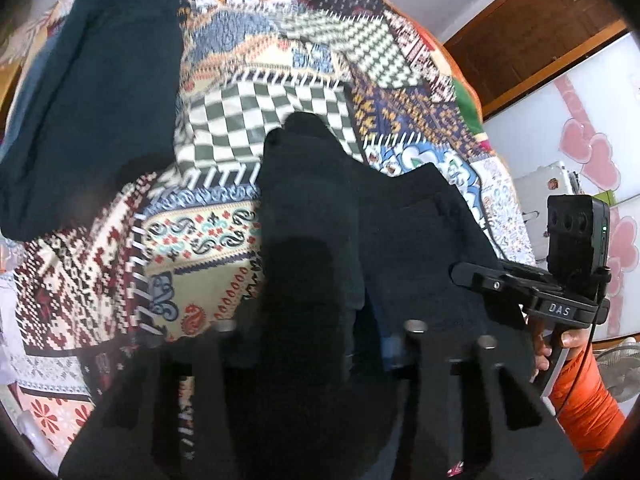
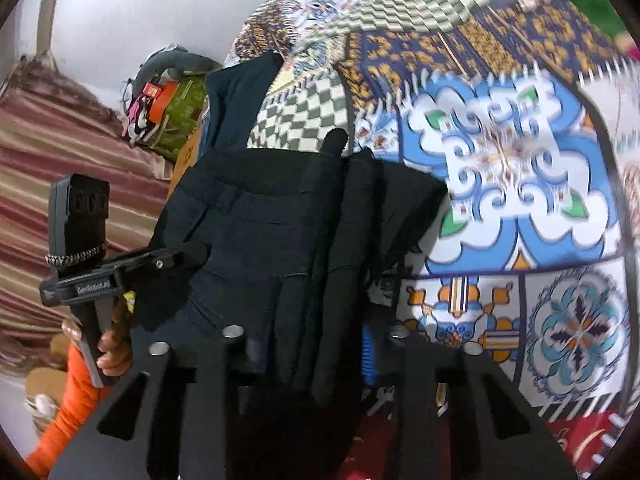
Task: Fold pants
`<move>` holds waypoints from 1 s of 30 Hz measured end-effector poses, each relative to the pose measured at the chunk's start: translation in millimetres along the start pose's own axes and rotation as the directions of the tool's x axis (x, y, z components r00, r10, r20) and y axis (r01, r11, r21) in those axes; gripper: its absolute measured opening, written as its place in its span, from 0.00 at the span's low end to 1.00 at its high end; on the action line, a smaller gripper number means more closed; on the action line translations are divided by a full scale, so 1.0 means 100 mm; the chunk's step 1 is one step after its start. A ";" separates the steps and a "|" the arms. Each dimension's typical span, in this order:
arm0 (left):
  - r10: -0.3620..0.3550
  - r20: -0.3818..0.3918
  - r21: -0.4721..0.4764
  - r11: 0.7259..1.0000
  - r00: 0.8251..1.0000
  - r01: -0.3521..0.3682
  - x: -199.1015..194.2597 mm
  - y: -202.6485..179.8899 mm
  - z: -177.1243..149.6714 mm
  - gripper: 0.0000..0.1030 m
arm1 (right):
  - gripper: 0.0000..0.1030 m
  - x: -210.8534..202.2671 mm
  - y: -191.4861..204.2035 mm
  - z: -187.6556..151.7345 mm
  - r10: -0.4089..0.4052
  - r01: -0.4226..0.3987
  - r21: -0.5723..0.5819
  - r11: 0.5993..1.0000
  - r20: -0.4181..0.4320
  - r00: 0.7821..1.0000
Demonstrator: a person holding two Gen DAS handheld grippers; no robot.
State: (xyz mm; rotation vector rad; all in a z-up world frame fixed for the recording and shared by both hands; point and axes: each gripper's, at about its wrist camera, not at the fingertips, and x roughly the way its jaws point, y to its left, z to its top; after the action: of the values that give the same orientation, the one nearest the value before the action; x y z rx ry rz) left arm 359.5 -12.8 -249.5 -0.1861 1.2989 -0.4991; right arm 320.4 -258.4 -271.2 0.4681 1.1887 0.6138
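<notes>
Dark navy pants [image 1: 404,248] hang bunched between both grippers above a patchwork quilt [image 1: 208,240]. My left gripper [image 1: 320,344] is shut on a thick fold of the pants, which hides its fingertips. My right gripper [image 2: 316,340] is shut on the other edge of the pants [image 2: 256,240], with cloth draped over its fingers. The right gripper shows in the left wrist view [image 1: 480,276], clamped on the cloth. The left gripper shows in the right wrist view [image 2: 180,258], also on the cloth.
A second dark garment [image 1: 92,104] lies flat on the quilt at the far left. A striped blanket [image 2: 60,160] and a pile of small items [image 2: 168,108] lie beyond the bed. A wooden door frame [image 1: 532,40] and a fan [image 1: 620,368] stand to the right.
</notes>
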 end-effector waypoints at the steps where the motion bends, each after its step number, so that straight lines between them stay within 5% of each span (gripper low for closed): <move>1: -0.009 0.017 0.010 1.000 1.000 0.009 -0.07 -0.01 -0.01 0.32 | 0.23 -0.03 0.07 0.02 -0.010 0.011 -0.026 1.000 0.015 1.000; 6: 0.032 0.121 0.071 0.997 0.992 -0.040 -0.42 -0.10 -0.04 0.30 | 0.21 -0.16 0.46 0.19 -0.044 0.057 -0.139 0.989 0.098 0.994; 12: 0.079 0.313 0.094 0.989 0.947 -0.113 -1.10 -0.09 0.03 0.29 | 0.21 -0.37 1.11 0.53 -0.025 0.094 -0.273 0.957 0.248 0.969; 18: 0.176 0.504 0.072 0.967 0.846 -0.244 -1.86 0.04 0.16 0.29 | 0.20 -0.39 1.75 0.88 0.041 0.099 -0.367 0.925 0.354 0.934; 23: 0.234 0.570 0.013 0.956 0.787 -0.294 -2.23 0.36 0.30 0.29 | 0.20 -0.20 2.17 1.14 0.084 0.095 -0.414 0.905 0.393 0.916; 27: 0.279 0.581 -0.037 0.947 0.764 -0.318 -2.25 0.73 0.48 0.29 | 0.20 0.11 2.38 1.35 0.086 0.096 -0.427 0.899 0.387 0.918; 30: 0.297 0.563 -0.068 0.947 0.771 -0.315 -2.13 1.06 0.60 0.29 | 0.20 0.45 2.40 1.50 0.069 0.100 -0.427 0.899 0.363 0.929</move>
State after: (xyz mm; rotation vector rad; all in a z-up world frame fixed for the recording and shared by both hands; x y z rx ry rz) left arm 404.7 168.7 -89.8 -0.0814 0.7076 -0.1547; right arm 428.0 -51.4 -104.0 0.1740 0.6624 0.7207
